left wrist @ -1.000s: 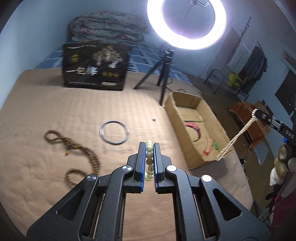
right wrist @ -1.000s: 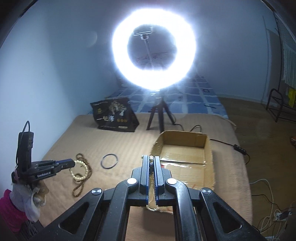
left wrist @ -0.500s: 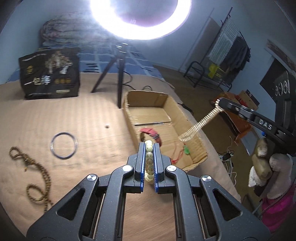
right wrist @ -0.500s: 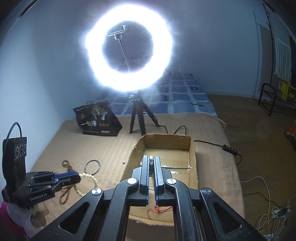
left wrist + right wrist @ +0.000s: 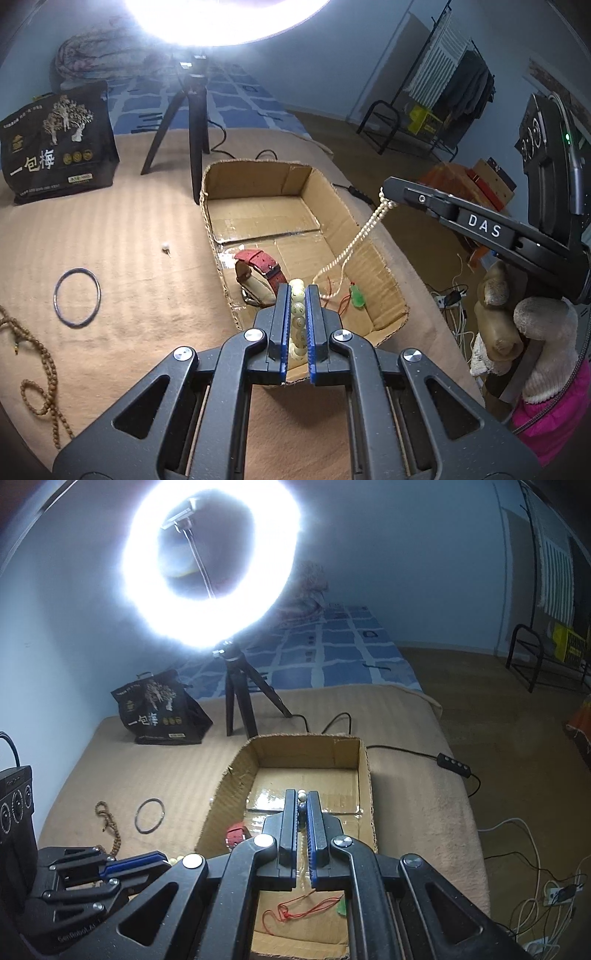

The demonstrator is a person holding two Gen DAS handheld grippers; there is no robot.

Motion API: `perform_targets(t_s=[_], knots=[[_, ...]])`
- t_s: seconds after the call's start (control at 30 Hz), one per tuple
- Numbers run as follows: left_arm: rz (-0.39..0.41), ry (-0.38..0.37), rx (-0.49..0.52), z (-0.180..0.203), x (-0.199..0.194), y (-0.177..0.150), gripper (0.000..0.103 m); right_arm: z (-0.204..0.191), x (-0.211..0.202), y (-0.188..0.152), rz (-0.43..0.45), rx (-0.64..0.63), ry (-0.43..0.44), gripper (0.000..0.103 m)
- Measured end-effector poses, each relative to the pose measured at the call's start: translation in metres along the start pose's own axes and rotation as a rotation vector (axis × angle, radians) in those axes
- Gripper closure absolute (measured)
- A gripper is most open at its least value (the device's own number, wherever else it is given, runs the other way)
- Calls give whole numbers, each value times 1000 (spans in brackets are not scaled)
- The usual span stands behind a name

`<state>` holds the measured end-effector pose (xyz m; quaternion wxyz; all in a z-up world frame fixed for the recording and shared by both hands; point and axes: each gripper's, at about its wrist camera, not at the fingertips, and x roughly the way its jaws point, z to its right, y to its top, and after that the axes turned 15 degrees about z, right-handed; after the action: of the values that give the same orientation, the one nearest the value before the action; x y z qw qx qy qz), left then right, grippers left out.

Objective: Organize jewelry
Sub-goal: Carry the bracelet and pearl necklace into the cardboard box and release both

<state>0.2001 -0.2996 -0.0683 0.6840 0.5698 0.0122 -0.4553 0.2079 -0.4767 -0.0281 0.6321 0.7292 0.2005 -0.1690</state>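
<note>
Bracelet of pale round beads (image 5: 297, 314), light, limp, slippery, sits clamped mid-strand in left fingers (image 5: 297, 291); right fingers (image 5: 302, 801) pinch thin pearl strand (image 5: 354, 243).

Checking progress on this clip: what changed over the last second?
Both grippers swung from the bed toward the cardboard box. The right gripper now dangles its pearl strand inside; the left gripper still clamps the bead bracelet. Nothing released.

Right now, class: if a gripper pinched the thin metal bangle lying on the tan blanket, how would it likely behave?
The metal bangle looks like a rigid closed hoop, so it should hold its shape, unlike the floppy brown bead string nearby. Lying flat on the tan blanket, its thin rim may be hard to pinch. Set on edge, it could roll.
</note>
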Motion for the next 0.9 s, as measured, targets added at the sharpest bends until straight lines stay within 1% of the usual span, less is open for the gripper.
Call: perform_targets(t_s=[0.3,0.63,0.7,0.73,0.77,0.8,0.83,0.87,0.9], knots=[[-40,13,29,5,16,-14,98,7,13,-11,-35,15,-2,102],[-41,10,47,10,17,-18,98,9,19,-20,-62,24,2,101],[-42,12,52,11,17,-18,98,9,18,-20,-64,27,-3,92],[-43,11,52,11,17,-18,97,9,18,-20,-62,30,-3,77],[-45,12,54,11,17,-18,89,9,17,-20,-59,30,-8,66],[-45,16,56,11,17,-19,81,9,16,-20,-58,31,-20,60],[-43,19,57,11,16,-19,65,9,15,-20,-56,33,-30,47],[-36,21,55,10,15,-19,61,10,14,-20,-52,38,-37,33],[-32,22,54,9,13,-20,61,10,13,-21,-47,43,-43,29]])
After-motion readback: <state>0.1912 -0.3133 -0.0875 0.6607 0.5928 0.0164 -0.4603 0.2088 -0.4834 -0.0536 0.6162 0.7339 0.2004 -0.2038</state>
